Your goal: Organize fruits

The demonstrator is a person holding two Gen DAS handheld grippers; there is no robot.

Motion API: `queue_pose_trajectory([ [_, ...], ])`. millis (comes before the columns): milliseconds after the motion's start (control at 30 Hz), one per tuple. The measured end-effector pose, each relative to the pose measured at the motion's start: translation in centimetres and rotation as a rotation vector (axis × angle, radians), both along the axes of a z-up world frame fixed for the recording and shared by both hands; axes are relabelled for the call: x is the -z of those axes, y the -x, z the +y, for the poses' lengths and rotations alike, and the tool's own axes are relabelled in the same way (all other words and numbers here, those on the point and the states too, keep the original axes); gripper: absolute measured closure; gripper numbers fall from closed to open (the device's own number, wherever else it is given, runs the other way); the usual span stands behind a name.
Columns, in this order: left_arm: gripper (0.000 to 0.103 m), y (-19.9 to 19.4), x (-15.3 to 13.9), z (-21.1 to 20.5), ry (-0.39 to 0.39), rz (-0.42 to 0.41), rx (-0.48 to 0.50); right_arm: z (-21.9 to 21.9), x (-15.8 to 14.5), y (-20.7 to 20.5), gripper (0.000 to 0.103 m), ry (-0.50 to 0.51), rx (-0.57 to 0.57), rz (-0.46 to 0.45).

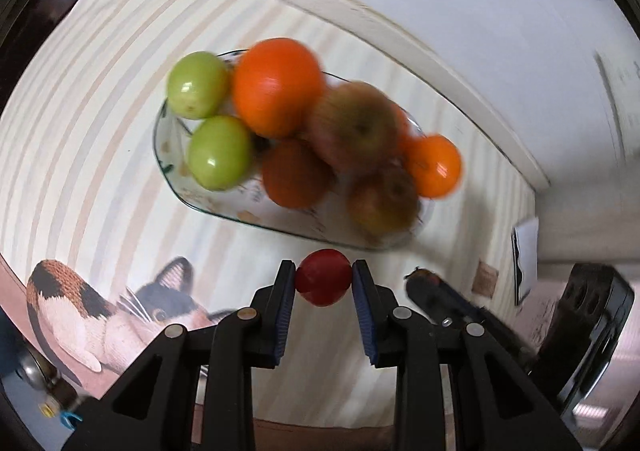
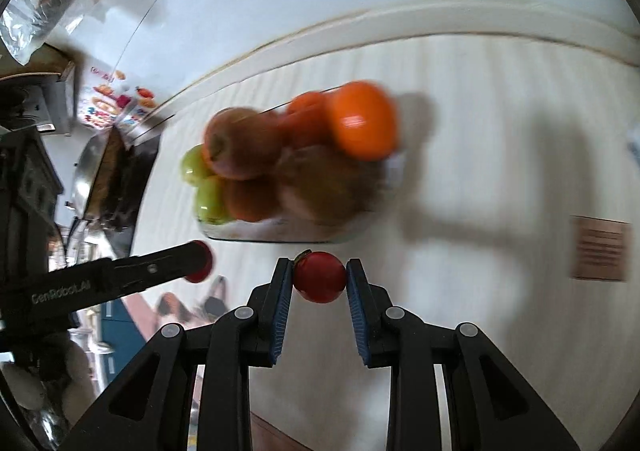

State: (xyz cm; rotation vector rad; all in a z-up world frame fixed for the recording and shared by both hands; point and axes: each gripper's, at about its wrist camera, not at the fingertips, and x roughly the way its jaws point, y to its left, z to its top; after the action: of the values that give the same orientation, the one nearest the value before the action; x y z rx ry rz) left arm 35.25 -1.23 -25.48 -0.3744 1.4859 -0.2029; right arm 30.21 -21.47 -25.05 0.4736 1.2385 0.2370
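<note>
A glass plate point(image 1: 168, 171) on a striped cloth holds a pile of fruit: two green apples point(image 1: 219, 153), oranges point(image 1: 278, 85) and brownish apples point(image 1: 354, 127). My left gripper point(image 1: 323, 278) is shut on a small red fruit point(image 1: 323, 281), held just in front of the plate's near rim. My right gripper point(image 2: 319, 277) is shut on another small red fruit point(image 2: 320, 277), also just short of the plate point(image 2: 256, 237) in the right wrist view. The left gripper point(image 2: 198, 261) shows at the left of the right wrist view; the right gripper point(image 1: 424, 279) shows at the right of the left wrist view.
A cat picture point(image 1: 120, 307) lies on the cloth at the left front. A white raised edge point(image 1: 360, 11) borders the cloth behind the plate. A metal pan point(image 2: 100, 179), a printed box point(image 2: 116, 103) and clutter stand at the left. A brown label point(image 2: 600, 247) lies at the right.
</note>
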Motion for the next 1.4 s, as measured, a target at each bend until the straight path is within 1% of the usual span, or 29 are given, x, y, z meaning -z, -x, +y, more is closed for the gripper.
queue_pose_trajectory([
  [67, 0.077, -0.9, 0.8, 0.9, 0.01, 0.019, -0.022, 1.4, 0.7, -1.0, 0.073, -0.007, -0.01, 0.007],
  [167, 0.077, -1.9, 1.8, 1.5, 0.02, 0.043, -0.032, 3.3, 1.7, -2.3, 0.073, 0.011, -0.029, 0.012],
  [400, 0.076, -3.7, 3.1, 2.1, -0.01, 0.063, -0.028, 4.9, 3.6, -4.4, 0.073, 0.012, -0.022, 0.037],
  [467, 0.076, -3.9, 3.3, 2.2, -0.026, 0.075, -0.035, 5.0, 4.0, -4.8, 0.07, -0.001, -0.016, 0.057],
  [533, 0.074, -3.9, 3.1, 2.3, -0.036, 0.068, -0.035, 5.0, 4.0, -4.8, 0.054, -0.01, -0.003, 0.059],
  [567, 0.071, -3.9, 3.0, 2.3, -0.044, 0.062, -0.035, 5.0, 3.9, -4.7, 0.049, -0.018, 0.0, 0.06],
  [600, 0.066, -3.8, 2.8, 2.3, -0.043, 0.056, -0.03, 5.0, 3.7, -4.6, 0.04, -0.018, 0.003, 0.057],
  [633, 0.062, -3.8, 2.7, 2.4, -0.043, 0.05, -0.026, 5.0, 3.3, -4.4, 0.036, -0.017, 0.004, 0.052],
  [667, 0.053, -3.7, 2.6, 2.5, -0.046, 0.046, -0.025, 4.9, 3.0, -4.3, 0.036, -0.02, 0.006, 0.048],
  [700, 0.044, -3.6, 2.5, 2.6, -0.051, 0.042, -0.023, 4.6, 2.6, -4.1, 0.032, -0.019, 0.007, 0.047],
  [733, 0.04, -3.4, 2.2, 2.8, -0.057, 0.034, -0.022, 4.4, 2.2, -3.9, 0.026, 0.0, 0.007, 0.049],
  [767, 0.034, -3.2, 2.0, 2.9, -0.066, 0.024, -0.02, 4.2, 1.7, -3.6, 0.024, 0.03, 0.008, 0.047],
  [800, 0.028, -2.9, 1.7, 3.0, -0.084, 0.013, -0.017, 4.1, 1.3, -3.4, 0.019, 0.054, 0.008, 0.041],
  [833, 0.025, -2.5, 1.3, 3.1, -0.107, -0.003, -0.012, 4.0, 0.6, -3.2, 0.013, 0.114, 0.004, 0.032],
  [867, 0.017, -2.1, 1.1, 3.1, -0.128, -0.017, -0.006, 3.8, 0.2, -2.9, 0.011, 0.15, 0.0, 0.028],
  [900, 0.015, -1.6, 0.7, 3.1, -0.157, -0.035, 0.002, 3.6, -0.3, -2.8, 0.009, 0.194, -0.007, 0.022],
  [1000, 0.013, -0.2, 0.1, 3.1, -0.229, -0.074, 0.022, 3.1, -1.6, -2.2, 0.008, 0.305, -0.022, -0.001],
  [1100, 0.01, 1.1, -0.3, 3.2, -0.26, -0.089, 0.03, 3.0, -2.9, -1.8, 0.007, 0.379, -0.032, -0.033],
  [1233, 0.009, 2.3, -1.2, 3.2, -0.297, -0.123, 0.018, 2.8, -4.5, -1.5, 0.005, 0.43, -0.039, -0.071],
  [1400, 0.009, 3.0, -3.0, 3.1, -0.324, -0.17, -0.01, 3.2, -6.0, -1.2, 0.005, 0.451, -0.055, -0.107],
])
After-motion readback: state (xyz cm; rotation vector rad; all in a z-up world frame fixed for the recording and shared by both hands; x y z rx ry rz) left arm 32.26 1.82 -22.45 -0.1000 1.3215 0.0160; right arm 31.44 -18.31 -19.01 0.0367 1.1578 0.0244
